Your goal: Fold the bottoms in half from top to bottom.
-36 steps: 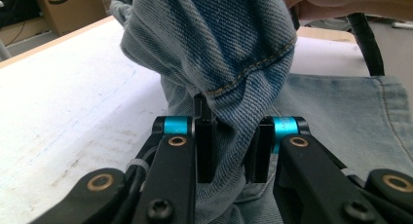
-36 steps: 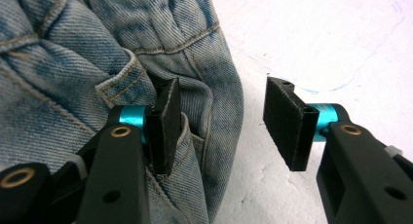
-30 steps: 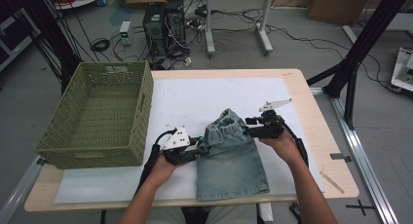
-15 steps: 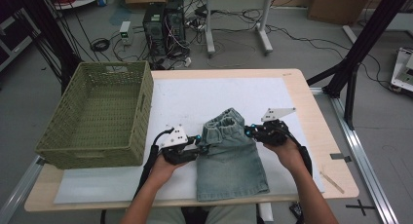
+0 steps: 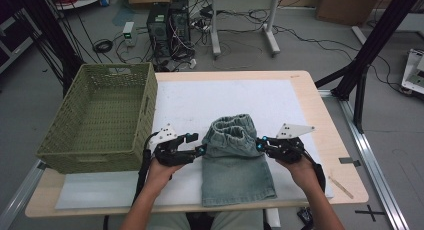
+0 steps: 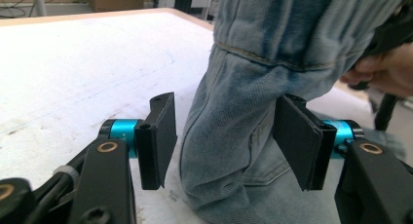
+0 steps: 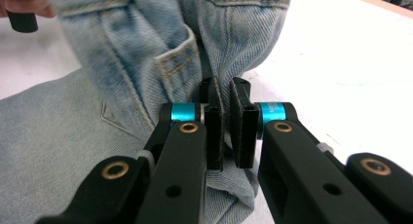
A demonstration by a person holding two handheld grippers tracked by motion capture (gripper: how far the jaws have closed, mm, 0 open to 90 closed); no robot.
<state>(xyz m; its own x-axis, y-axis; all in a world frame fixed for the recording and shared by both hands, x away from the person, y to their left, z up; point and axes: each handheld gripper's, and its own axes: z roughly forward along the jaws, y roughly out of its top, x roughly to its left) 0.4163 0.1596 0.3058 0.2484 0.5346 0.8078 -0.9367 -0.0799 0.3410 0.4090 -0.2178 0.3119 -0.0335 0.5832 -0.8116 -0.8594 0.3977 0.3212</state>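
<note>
A pair of light-blue denim shorts (image 5: pixel 235 165) lies on the white mat (image 5: pixel 225 100), with the waistband end bunched up at the far side. My left gripper (image 5: pixel 200 150) is at the shorts' left edge. Its jaws have just been opening and stand apart in the left gripper view (image 6: pixel 226 131), with a raised fold of denim (image 6: pixel 234 87) between them that is not pinched. My right gripper (image 5: pixel 259 144) is at the right edge. In the right gripper view (image 7: pixel 226 95) its pads are closed on a fold of denim (image 7: pixel 122 63) beside a pocket.
A green woven basket (image 5: pixel 145 110) stands on the table's left side, close to my left hand. A thin wooden stick (image 5: pixel 342 186) lies near the front right corner. Computer towers and cables sit on the floor beyond the table.
My right gripper has sunk toward the mat and closed on the denim. My left gripper's jaws have opened off the fabric and the hand has shifted slightly left. The bunched waistband sits lower.
</note>
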